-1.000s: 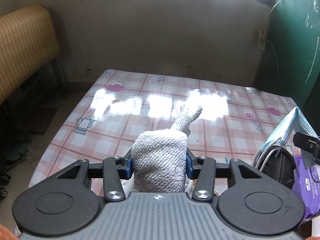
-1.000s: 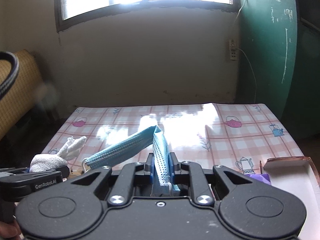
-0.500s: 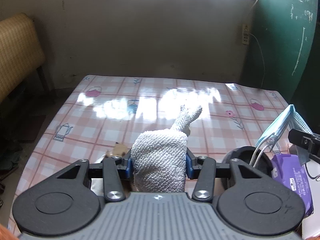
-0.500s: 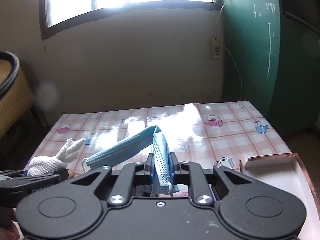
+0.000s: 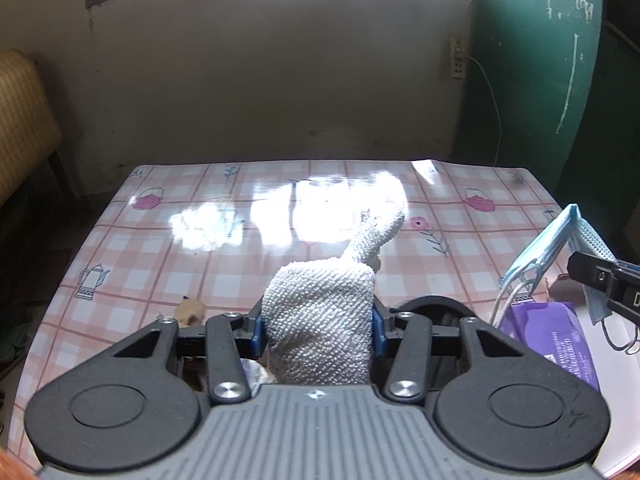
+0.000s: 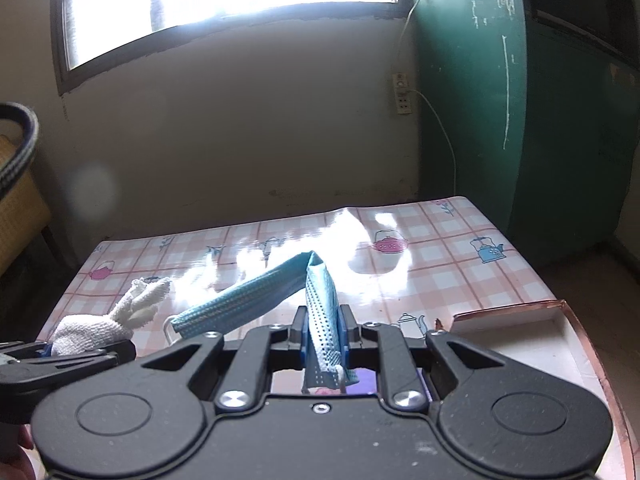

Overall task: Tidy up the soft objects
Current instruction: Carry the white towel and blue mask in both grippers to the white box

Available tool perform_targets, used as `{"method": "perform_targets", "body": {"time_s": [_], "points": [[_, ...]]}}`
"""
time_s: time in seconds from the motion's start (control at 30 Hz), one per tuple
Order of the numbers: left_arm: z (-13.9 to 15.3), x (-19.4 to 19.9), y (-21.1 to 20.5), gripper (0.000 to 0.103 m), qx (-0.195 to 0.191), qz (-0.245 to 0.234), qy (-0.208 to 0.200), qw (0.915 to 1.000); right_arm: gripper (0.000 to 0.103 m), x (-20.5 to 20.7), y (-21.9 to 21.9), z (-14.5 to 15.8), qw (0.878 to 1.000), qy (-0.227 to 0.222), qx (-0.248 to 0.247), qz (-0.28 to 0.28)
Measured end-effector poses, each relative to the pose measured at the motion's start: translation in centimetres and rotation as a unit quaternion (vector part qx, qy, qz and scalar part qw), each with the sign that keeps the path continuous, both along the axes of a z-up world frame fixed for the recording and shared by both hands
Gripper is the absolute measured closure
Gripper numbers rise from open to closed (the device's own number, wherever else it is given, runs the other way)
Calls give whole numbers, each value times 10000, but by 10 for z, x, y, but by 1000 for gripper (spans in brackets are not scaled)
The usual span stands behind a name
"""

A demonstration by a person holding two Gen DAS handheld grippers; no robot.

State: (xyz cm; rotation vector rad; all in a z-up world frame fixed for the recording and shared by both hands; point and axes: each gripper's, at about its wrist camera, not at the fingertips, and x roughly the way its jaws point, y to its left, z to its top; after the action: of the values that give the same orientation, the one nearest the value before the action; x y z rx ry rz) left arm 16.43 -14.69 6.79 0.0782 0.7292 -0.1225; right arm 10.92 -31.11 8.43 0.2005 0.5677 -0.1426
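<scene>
While clamped, towel (image 5: 320, 332) inside hand-held gripper (image 5: 319, 326).

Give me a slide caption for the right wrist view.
Right gripper pinches a folded blue face mask above the checked tablecloth.

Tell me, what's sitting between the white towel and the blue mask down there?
In the left wrist view, a black round object sits below, between the white towel and the blue mask; what it is isn't clear.

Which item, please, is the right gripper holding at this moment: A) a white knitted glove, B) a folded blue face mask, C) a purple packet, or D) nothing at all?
B: in the right wrist view the right gripper is shut on the folded blue face mask, while the white glove sits in the left gripper.
</scene>
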Motion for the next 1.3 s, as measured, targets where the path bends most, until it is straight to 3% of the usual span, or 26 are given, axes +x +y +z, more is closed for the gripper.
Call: {"method": "perform_targets", "body": {"time_s": [0.83,1.3], "points": [[-8,-20,-95,54,55,-934,91,9956,85,-31,-95,-11,9971,101,89,-748],[-16,-38,-168,54,-39,-1588,238,9870,85,-40,-158,-23,9943,426,-7,-976]]}}
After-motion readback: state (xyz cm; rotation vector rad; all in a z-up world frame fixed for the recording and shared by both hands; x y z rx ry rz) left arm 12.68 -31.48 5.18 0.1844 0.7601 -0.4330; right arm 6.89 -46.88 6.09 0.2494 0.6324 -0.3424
